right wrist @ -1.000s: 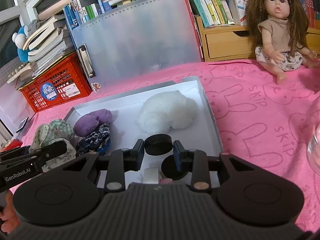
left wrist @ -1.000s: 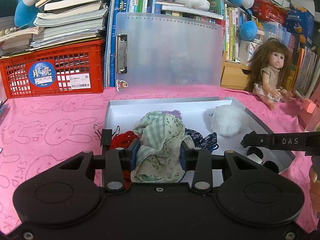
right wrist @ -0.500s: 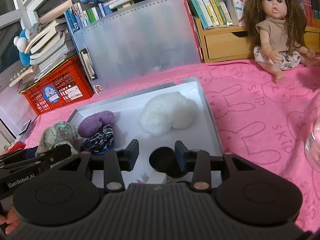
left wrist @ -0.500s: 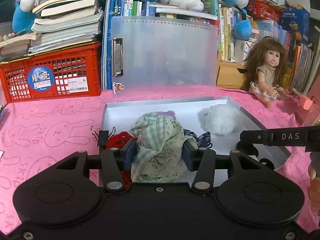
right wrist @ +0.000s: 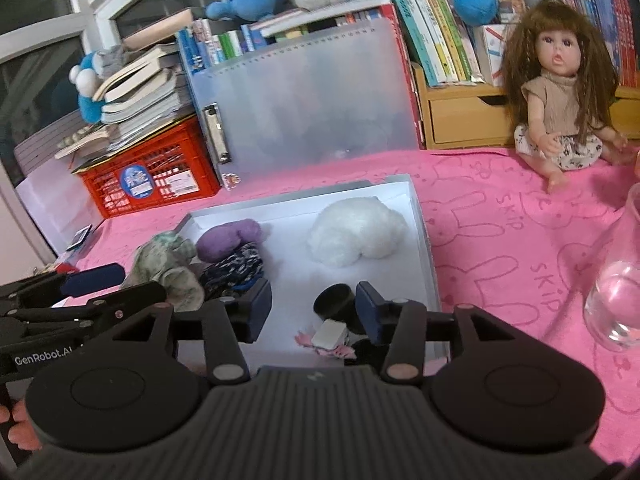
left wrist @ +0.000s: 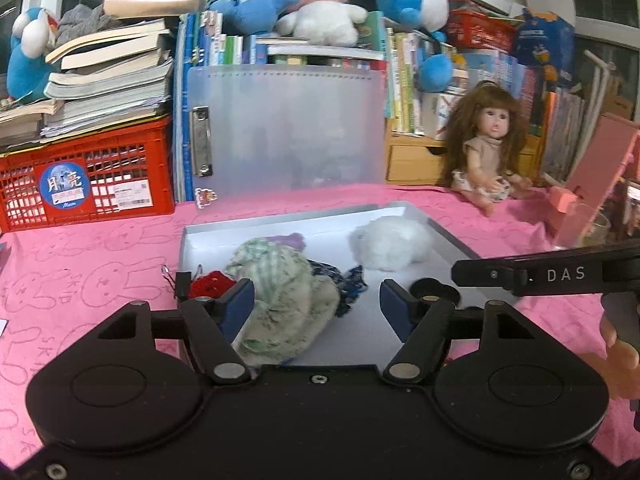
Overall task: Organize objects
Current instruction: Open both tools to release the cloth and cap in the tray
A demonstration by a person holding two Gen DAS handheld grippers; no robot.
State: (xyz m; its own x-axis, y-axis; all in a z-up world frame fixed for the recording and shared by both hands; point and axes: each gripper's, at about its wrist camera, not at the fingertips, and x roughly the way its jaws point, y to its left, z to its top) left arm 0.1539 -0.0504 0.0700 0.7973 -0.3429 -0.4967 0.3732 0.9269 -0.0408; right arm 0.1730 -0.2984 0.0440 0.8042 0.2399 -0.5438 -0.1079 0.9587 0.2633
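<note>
A shallow silver tray (left wrist: 280, 225) (right wrist: 421, 240) lies on the pink cloth. Inside it are a green-checked cloth bundle (left wrist: 280, 296) (right wrist: 168, 264), a white fluffy ball (left wrist: 392, 248) (right wrist: 356, 236), a purple ball (right wrist: 228, 236), a dark patterned cloth (right wrist: 236, 268) and black round caps (left wrist: 430, 290). My left gripper (left wrist: 316, 305) is opening around the bundle, which lies by its left finger with the right pad well clear. My right gripper (right wrist: 313, 312) is opening too. A black cap (right wrist: 334, 302) sits loose between its fingers, with a small white-and-pink piece (right wrist: 328, 334) below.
A red knitted piece (left wrist: 208, 286) and a binder clip (left wrist: 182, 280) sit at the tray's left edge. Behind stand a red crate (left wrist: 92, 184), a translucent clip folder (left wrist: 280, 132) and a doll (left wrist: 488, 152). A glass (right wrist: 616, 292) and a pink box (left wrist: 592, 184) are at the right.
Both grippers' jaws have spread apart. The left has let go of the green-checked bundle and the right of the black cap. Both have drawn back and up a little.
</note>
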